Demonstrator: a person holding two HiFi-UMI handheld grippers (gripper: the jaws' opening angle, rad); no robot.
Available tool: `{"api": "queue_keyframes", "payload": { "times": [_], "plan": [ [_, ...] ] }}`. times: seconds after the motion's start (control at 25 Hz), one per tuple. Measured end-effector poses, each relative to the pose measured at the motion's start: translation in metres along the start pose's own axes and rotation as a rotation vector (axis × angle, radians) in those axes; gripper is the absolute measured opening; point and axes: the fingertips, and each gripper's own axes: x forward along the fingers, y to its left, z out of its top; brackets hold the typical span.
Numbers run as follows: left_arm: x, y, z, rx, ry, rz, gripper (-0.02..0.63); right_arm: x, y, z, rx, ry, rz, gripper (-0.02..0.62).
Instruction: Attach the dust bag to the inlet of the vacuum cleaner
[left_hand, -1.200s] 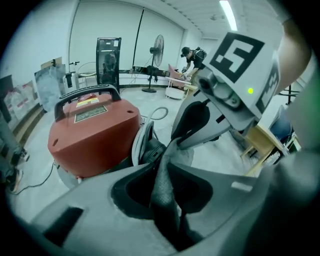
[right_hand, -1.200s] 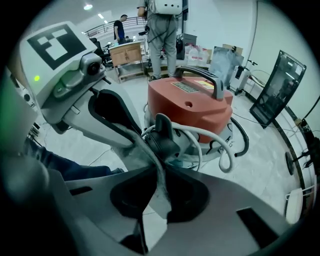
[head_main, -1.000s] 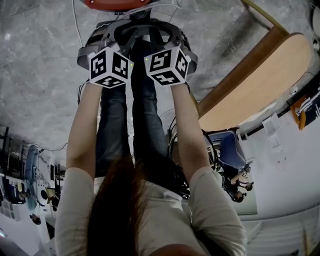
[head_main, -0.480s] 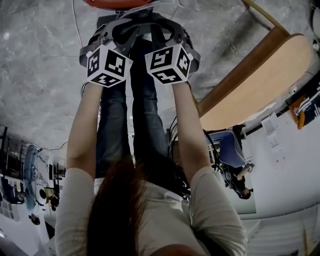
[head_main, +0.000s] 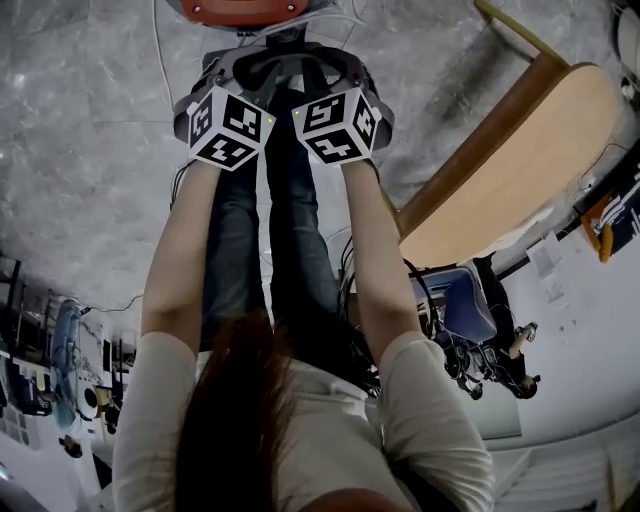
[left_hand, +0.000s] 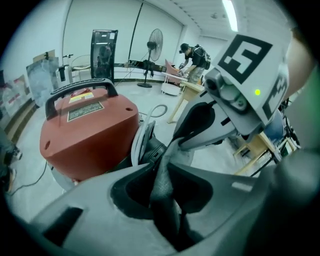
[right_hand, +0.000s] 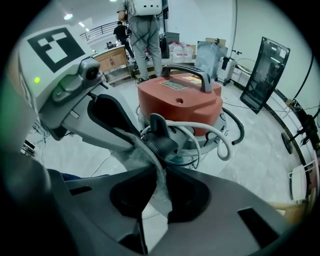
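Note:
The red vacuum cleaner (head_main: 240, 10) stands on the floor just beyond both grippers. Its black inlet (left_hand: 152, 150) sits low on its side, by a white hose (right_hand: 220, 137). In the left gripper view, my left gripper (left_hand: 162, 172) is shut on a fold of the grey dust bag (left_hand: 165, 200). My right gripper (right_hand: 160, 180) is shut on another part of the dust bag (right_hand: 150, 160), which stretches up towards the inlet (right_hand: 160, 140). In the head view the left gripper (head_main: 245, 75) and right gripper (head_main: 320, 70) are side by side, and the bag is hidden behind them.
My jeans-clad legs (head_main: 270, 230) stand right behind the grippers. A wooden bench (head_main: 520, 170) lies to the right. A cable (head_main: 160, 50) runs across the grey floor. A fan (left_hand: 156, 42), a black panel (right_hand: 270, 65) and a standing person (right_hand: 145, 30) are farther off.
The left gripper has rolled about its own axis, turning its marker cube. Both hands stay in place at the vacuum. The right gripper looks unchanged.

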Motion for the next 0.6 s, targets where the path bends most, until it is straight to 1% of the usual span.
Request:
{"api": "queue_keyframes", "payload": {
  "times": [0.12, 0.2, 0.28, 0.32, 0.48, 0.6],
  "plan": [
    [-0.001, -0.001, -0.004, -0.127, 0.033, -0.011, 0.098, -0.001, 0.003, -0.002, 0.014, 0.031, 0.023, 0.074],
    [-0.004, -0.004, -0.005, -0.172, 0.048, -0.02, 0.129, -0.005, 0.006, -0.002, 0.033, 0.038, 0.044, 0.112],
    [-0.01, -0.005, -0.004, -0.174, 0.048, -0.021, 0.156, -0.008, 0.008, 0.0, 0.06, 0.032, 0.062, 0.169],
    [-0.013, -0.005, -0.002, -0.172, 0.044, -0.017, 0.163, -0.01, 0.008, 0.002, 0.069, 0.027, 0.067, 0.179],
    [-0.024, -0.001, 0.007, -0.186, 0.014, 0.006, 0.167, -0.018, 0.011, 0.011, 0.075, 0.002, 0.071, 0.178],
    [-0.029, -0.001, 0.013, -0.192, -0.001, 0.011, 0.166, -0.027, 0.01, 0.017, 0.119, -0.033, 0.07, 0.161]
  ]
}}
